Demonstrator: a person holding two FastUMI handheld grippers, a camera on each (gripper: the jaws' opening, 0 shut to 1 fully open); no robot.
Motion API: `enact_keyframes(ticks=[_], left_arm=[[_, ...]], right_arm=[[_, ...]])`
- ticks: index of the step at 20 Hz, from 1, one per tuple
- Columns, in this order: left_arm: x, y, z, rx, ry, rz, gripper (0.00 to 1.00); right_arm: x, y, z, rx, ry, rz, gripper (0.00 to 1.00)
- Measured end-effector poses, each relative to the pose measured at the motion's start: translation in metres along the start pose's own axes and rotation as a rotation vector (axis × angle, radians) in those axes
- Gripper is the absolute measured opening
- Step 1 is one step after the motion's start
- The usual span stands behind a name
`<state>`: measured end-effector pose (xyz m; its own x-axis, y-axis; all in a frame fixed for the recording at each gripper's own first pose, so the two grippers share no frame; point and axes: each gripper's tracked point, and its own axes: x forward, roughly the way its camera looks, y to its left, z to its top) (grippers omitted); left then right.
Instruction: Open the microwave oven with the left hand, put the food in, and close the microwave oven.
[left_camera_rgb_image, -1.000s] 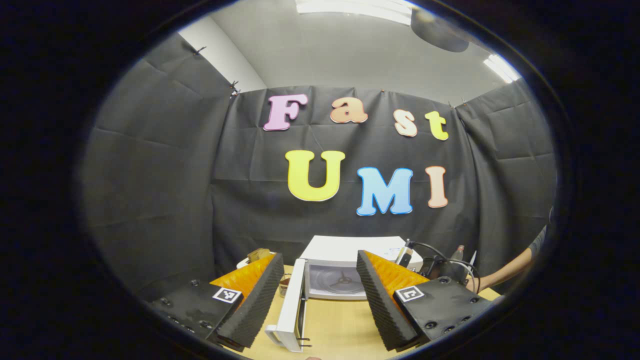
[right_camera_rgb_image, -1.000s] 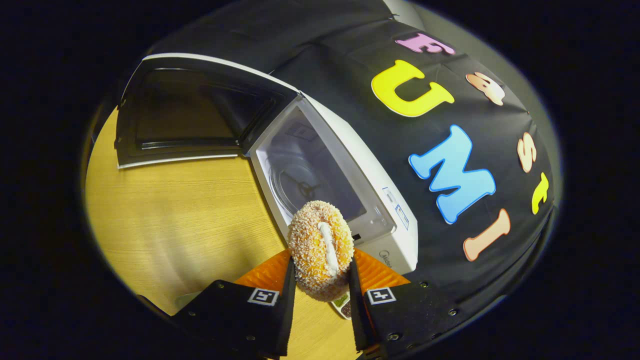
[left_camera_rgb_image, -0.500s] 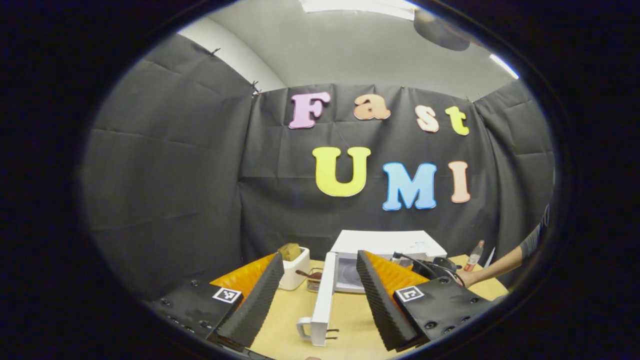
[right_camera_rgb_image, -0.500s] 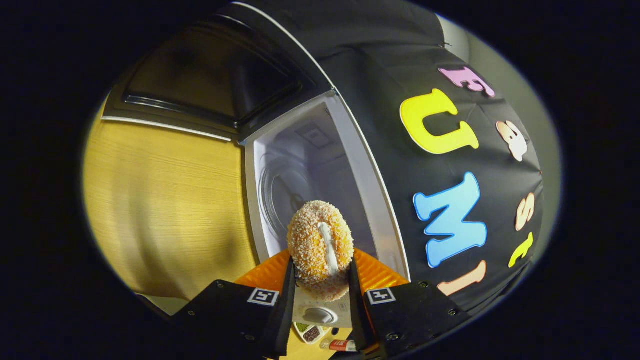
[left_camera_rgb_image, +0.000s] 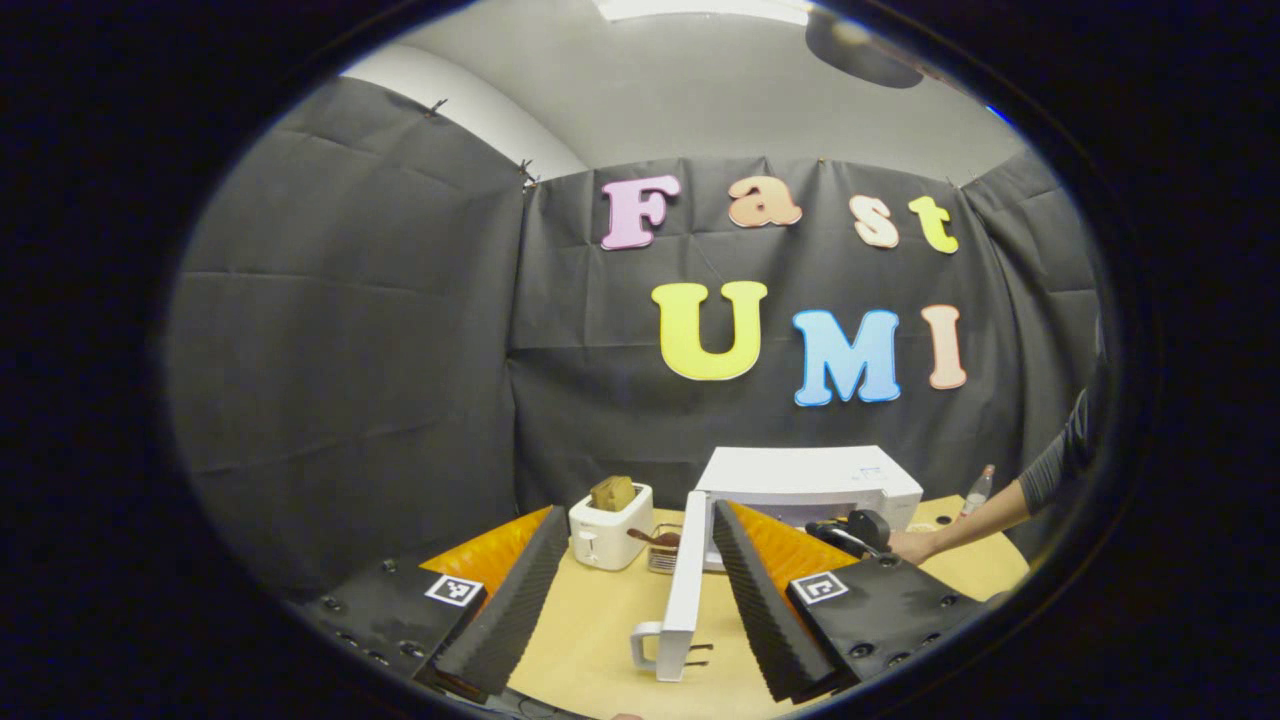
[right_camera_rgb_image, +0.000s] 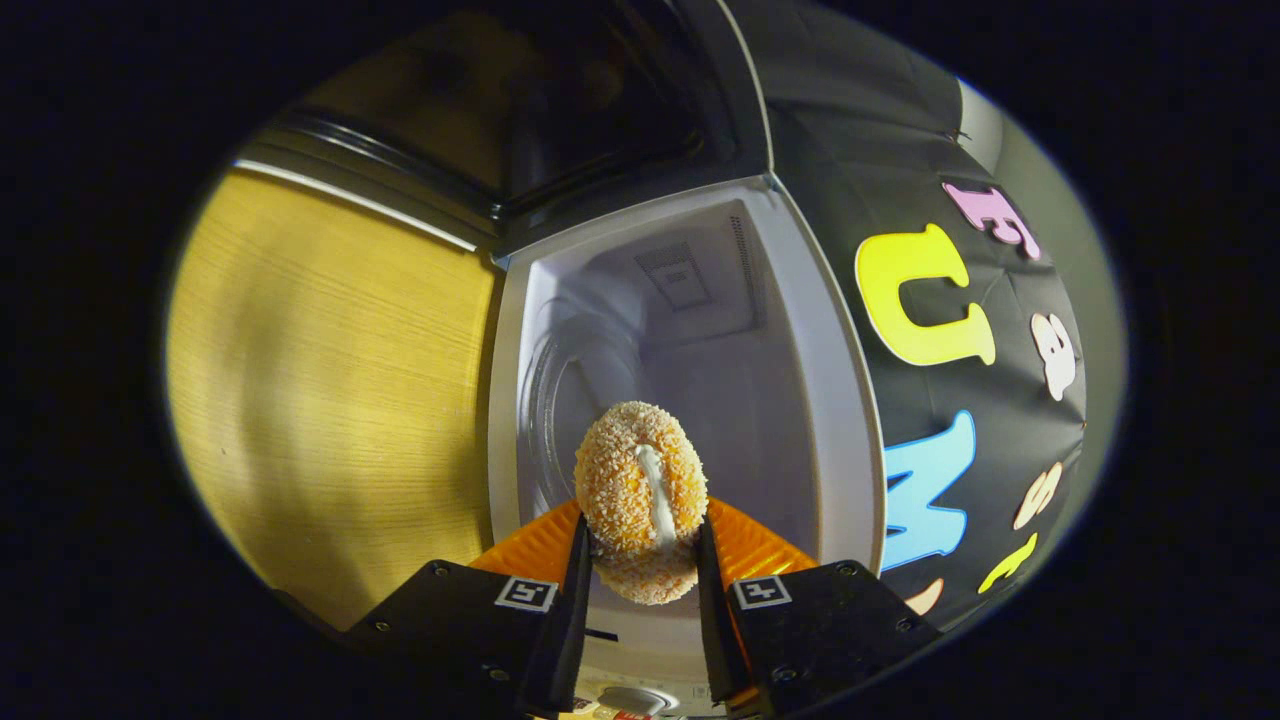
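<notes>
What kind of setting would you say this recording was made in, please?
Most likely a staged kitchen corner in a recording booth rather than a real home: a white microwave with its door swung open and a toaster stand on a wooden table, with black cloth hung all around as walls.

The left gripper view sits low and well back from the table (left_camera_rgb_image: 600, 640), looking level across it at the back wall, so the microwave (left_camera_rgb_image: 810, 478) is small in the lower middle of the frame with its open door (left_camera_rgb_image: 684, 590) edge-on. The right gripper view is rolled sideways and right up at the microwave (right_camera_rgb_image: 680, 360): the open cavity takes the centre, the door (right_camera_rgb_image: 560, 120) runs along the top, and the table (right_camera_rgb_image: 330, 380) is on the left. Both views share the microwave, door and table. The right gripper (left_camera_rgb_image: 850, 530) appears in the left gripper view at lower right, in front of the microwave.
</notes>
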<state>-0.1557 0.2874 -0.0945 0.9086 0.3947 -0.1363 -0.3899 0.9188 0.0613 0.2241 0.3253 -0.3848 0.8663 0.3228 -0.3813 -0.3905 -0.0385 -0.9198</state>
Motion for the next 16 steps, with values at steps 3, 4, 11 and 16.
enact_keyframes(ticks=[3,4,11,16], left_arm=[[0.007,0.008,-0.010,-0.010,0.023,0.008,0.94],[0.009,0.008,-0.013,-0.017,0.028,0.007,0.96],[0.012,0.017,-0.026,-0.017,0.058,0.031,0.96],[0.012,0.027,-0.033,-0.041,0.072,0.064,0.98]], right_arm=[[0.019,0.005,-0.003,-0.009,0.017,-0.002,0.49],[0.025,0.003,-0.001,-0.017,0.021,-0.009,0.49],[0.067,-0.011,0.006,-0.039,0.036,-0.025,0.49],[0.079,-0.006,-0.003,-0.024,0.085,-0.008,0.63]])
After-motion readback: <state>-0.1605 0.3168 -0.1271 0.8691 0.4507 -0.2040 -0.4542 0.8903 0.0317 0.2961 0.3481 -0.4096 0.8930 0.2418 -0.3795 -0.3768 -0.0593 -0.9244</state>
